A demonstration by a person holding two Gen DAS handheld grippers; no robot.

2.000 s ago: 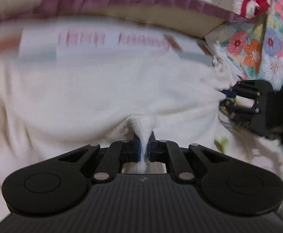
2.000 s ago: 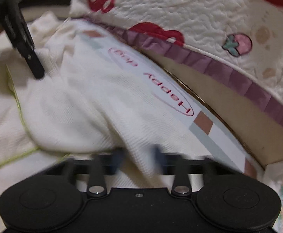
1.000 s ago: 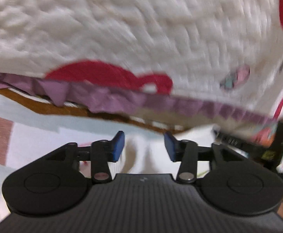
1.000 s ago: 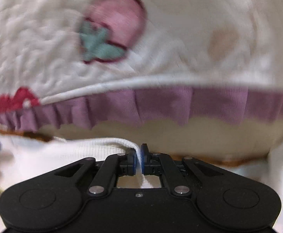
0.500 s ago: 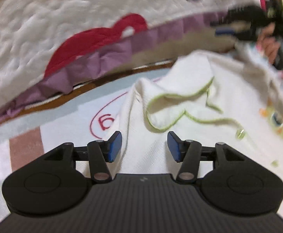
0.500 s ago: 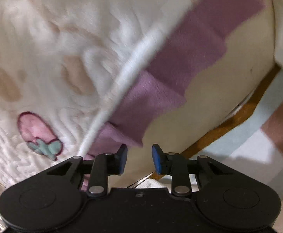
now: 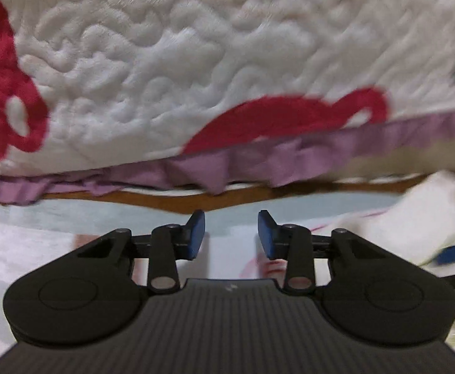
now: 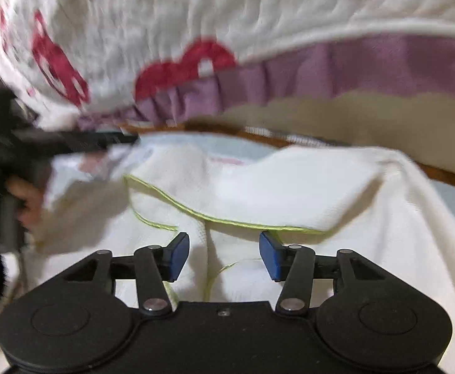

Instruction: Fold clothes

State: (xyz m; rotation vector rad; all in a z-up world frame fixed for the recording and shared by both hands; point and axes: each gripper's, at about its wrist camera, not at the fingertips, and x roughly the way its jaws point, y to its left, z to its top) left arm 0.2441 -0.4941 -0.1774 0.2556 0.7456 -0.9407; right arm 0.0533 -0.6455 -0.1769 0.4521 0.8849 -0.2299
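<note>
Right wrist view: nearest the lens, the right gripper (image 8: pixel 224 254) is seen with its blue pads (image 8: pixel 177 255) spread apart and nothing held between them. Directly beneath and ahead of the pads lies the white garment (image 8: pixel 289 193), a soft knit with a lime-green trimmed edge (image 8: pixel 227 219) folded over itself. The garment rests on a pale printed mat (image 8: pixel 177 143). Beyond it, a quilted blanket (image 8: pixel 133 25) with a purple ruffle (image 8: pixel 352 65) closes the background.

The step in hand is judged to be a re-grasp between folds, since neither gripper holds cloth. For a clean fold, the green-trimmed edge should be approached low and square, and a single layer should be pinched at the hem instead of the bunched ridge between the pads. The second corner should be taken at a matching point so that the fold line stays straight.

In the left wrist view, the left gripper (image 7: pixel 231 235) is likewise shown parted and empty, poised over the bare mat (image 7: pixel 40 243). Only a corner of the garment (image 7: pixel 420 218) appears at its right edge, with motion blur. The blanket (image 7: pixel 196 62) fills the far field.

The layered fold and trim are shown only by the right wrist view, where the left gripper (image 8: pixel 71 143) is also seen from outside at far left, too blurred for its jaw state to be read there.
</note>
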